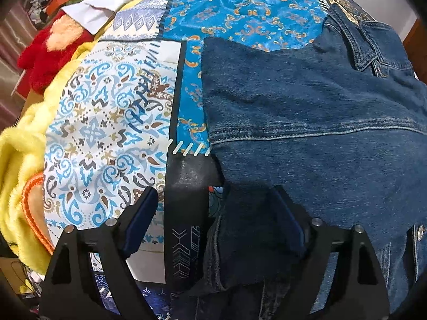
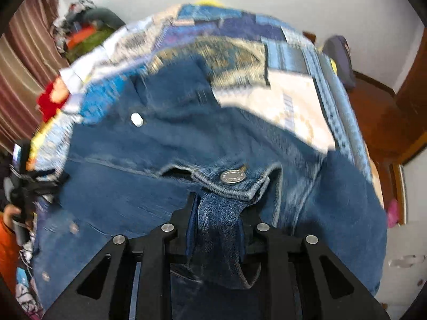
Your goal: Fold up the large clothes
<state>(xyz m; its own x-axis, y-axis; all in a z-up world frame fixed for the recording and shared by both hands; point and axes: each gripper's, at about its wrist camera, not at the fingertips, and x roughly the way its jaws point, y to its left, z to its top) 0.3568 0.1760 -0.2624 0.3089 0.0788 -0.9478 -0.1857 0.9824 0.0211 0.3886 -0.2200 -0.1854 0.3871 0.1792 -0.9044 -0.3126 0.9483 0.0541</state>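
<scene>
A blue denim jacket [image 1: 307, 112] lies spread on a patchwork bedspread [image 1: 106, 122], with its collar at the upper right. My left gripper [image 1: 213, 194] is open and points down over the jacket's near left edge. A dark denim fold [image 1: 245, 229] lies between its fingers, and the pads are not pressing on it. In the blurred right wrist view the jacket [image 2: 133, 186] fills the middle. My right gripper [image 2: 220, 205] is shut on a bunched denim band just below a metal snap button [image 2: 232, 176].
A yellow plush blanket [image 1: 24, 154], a red plush item [image 1: 45, 61] and a white garment [image 1: 112, 2] lie along the bed's left side. Wooden furniture [image 2: 379, 122] stands on the right, and a striped curtain [image 2: 21, 80] hangs on the left. A hand in an orange sleeve [image 2: 8, 229] shows at the left edge.
</scene>
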